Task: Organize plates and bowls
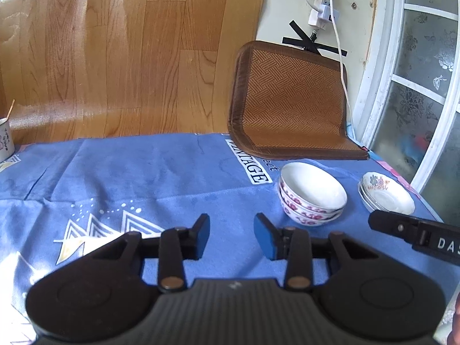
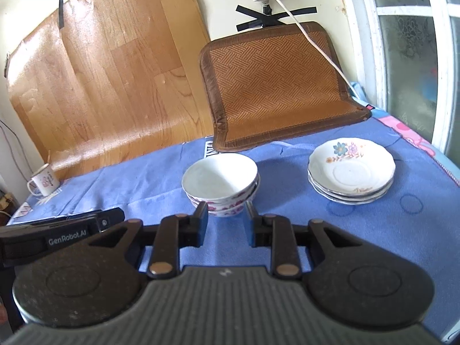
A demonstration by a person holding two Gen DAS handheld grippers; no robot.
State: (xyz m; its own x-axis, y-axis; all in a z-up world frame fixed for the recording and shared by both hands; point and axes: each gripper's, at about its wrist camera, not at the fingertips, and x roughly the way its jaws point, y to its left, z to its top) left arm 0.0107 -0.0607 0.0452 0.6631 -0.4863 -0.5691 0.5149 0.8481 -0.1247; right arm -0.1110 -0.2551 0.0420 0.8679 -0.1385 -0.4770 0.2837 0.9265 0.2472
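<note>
Both claws hang empty over the blue cloth: the left claw (image 1: 231, 234) and the right claw (image 2: 225, 222) each have their jaws spread a little, with nothing between them. Just ahead on the surface (image 2: 373, 230), the bowls (image 2: 220, 182) sit nested in one stack, and beside them, apart, the flowered plates (image 2: 351, 171) sit in another, likely sorted by kind to save room. How many pieces each stack holds is hard to count. A mug (image 2: 43, 184) stands far off at the left edge.
</note>
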